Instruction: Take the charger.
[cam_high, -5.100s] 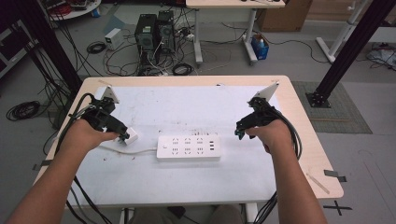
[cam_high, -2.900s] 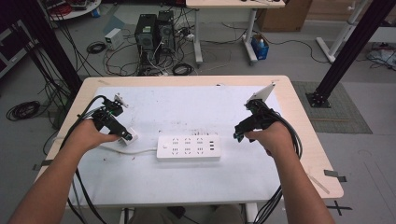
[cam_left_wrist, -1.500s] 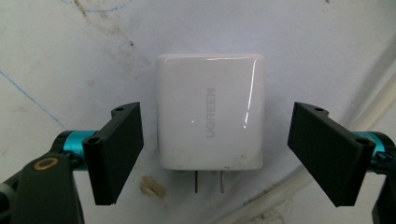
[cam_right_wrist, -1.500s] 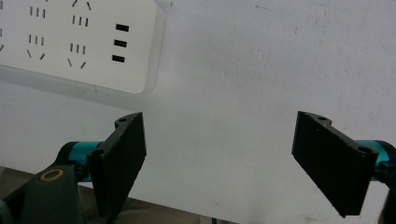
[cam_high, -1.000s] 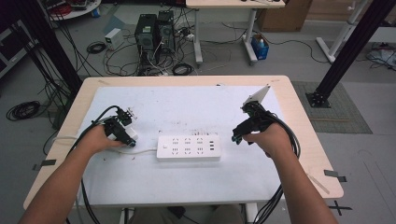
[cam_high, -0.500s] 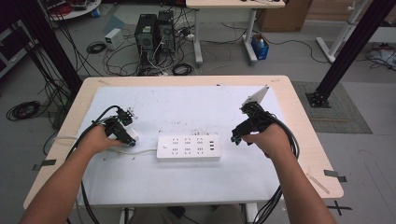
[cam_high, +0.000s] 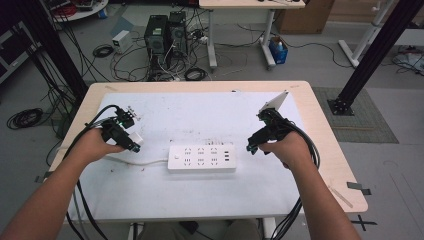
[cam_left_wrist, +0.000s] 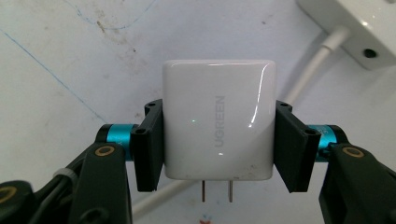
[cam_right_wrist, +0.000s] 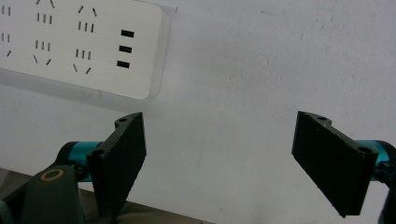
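Lab floor behind is cluttered with PC towers and cables; the bench (cam_high: 150, 215) has a white top, scuffed and pen-marked. Power strip (cam_high: 201, 158) lies flat mid-bench, sockets up, its cord (cam_high: 145, 162) running off left.

Left gripper (cam_left_wrist: 218, 140) has its fingers (cam_left_wrist: 149, 140) clamped on the two side faces of a white charger (cam_left_wrist: 218, 123), at left just off the strip's cord end. The prongs point back toward the camera, away from the strip, so my guess is it needs reorienting before plugging in. Left hand (cam_high: 97, 145) is low, forearm angled in from near-left.

Right gripper (cam_right_wrist: 224, 154) has fingers wide apart, holding nothing, just right of the strip's USB end, probably waiting to steady it. Right hand (cam_high: 287, 147) hovers low, wrist tipped down.
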